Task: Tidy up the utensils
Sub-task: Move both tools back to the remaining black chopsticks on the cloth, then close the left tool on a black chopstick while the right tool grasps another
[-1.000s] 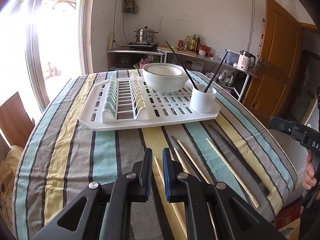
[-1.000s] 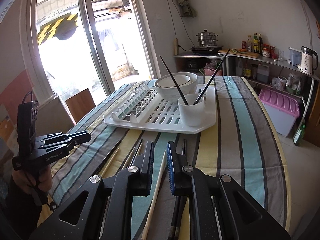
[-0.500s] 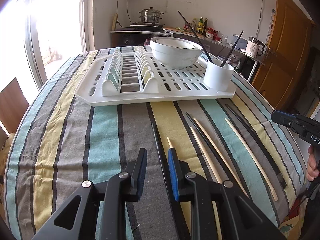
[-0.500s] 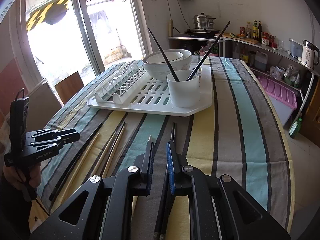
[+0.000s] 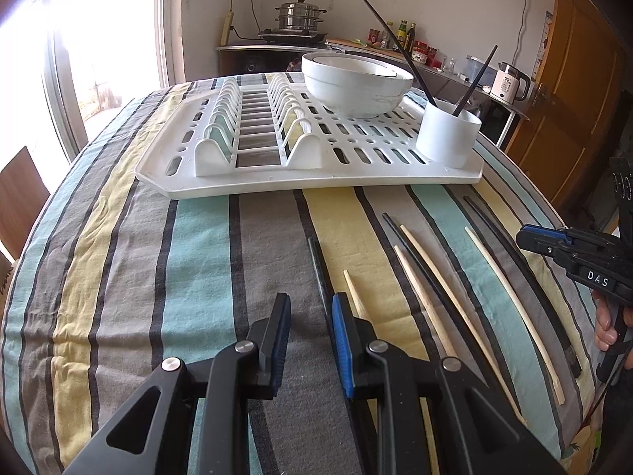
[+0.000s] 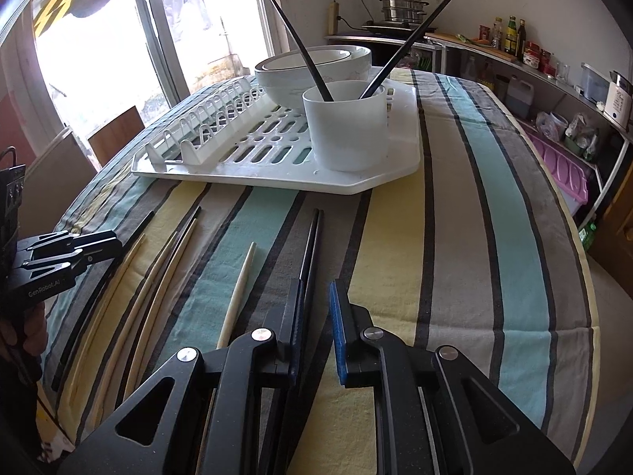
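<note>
Several black and pale wooden chopsticks lie loose on the striped tablecloth in front of a white dish rack (image 5: 277, 176). A white cup (image 5: 449, 134) on the rack's near right corner holds two black chopsticks; it also shows in the right wrist view (image 6: 348, 126). My left gripper (image 5: 308, 312) is open and empty, low over the cloth, with a black chopstick (image 5: 318, 273) running between its fingers. My right gripper (image 6: 316, 301) is open and empty, with a pair of black chopsticks (image 6: 310, 245) at its left finger. Each gripper shows in the other's view, the right one (image 5: 530, 237) and the left one (image 6: 107, 247).
Two stacked white bowls (image 5: 356, 83) sit at the back of the rack. The table edge drops away close on the right (image 6: 589, 277). A counter with pots, bottles and a kettle stands behind, and a chair (image 6: 114, 134) by the window.
Both grippers have dropped lower and moved forward toward the chopsticks on the cloth. Their jaws have opened wider. Nothing has been picked up.
</note>
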Tool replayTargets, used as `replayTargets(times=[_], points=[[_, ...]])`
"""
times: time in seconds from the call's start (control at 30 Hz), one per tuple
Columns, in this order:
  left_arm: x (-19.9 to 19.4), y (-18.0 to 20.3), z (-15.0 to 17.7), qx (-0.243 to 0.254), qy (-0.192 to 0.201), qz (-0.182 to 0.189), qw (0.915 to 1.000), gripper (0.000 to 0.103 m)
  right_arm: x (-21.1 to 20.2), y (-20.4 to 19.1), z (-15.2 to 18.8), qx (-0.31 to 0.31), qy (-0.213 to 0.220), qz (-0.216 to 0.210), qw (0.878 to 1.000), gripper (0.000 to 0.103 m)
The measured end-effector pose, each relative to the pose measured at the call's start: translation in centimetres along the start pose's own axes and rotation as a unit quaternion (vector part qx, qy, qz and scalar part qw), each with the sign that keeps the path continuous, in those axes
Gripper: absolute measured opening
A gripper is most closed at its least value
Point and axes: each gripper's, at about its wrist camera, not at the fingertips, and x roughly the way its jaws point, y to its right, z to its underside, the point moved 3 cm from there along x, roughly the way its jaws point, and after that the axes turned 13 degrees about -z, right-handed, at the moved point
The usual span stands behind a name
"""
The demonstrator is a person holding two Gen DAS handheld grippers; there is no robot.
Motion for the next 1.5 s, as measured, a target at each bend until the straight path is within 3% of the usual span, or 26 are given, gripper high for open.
replayTargets(times=[0.97, 1.5], points=[[0.8, 0.6, -0.8, 0.015, 0.001, -0.019, 0.9997, 0.022, 1.3, 0.3, -1.0, -0.030, -0.035, 0.037, 0.998, 0.015], [0.7, 0.4, -0.8, 0.013, 0.002, -0.016, 0.9998, 0.023, 1.3, -0.1, -0.8, -0.036, -0.044, 0.032, 0.998, 0.019]])
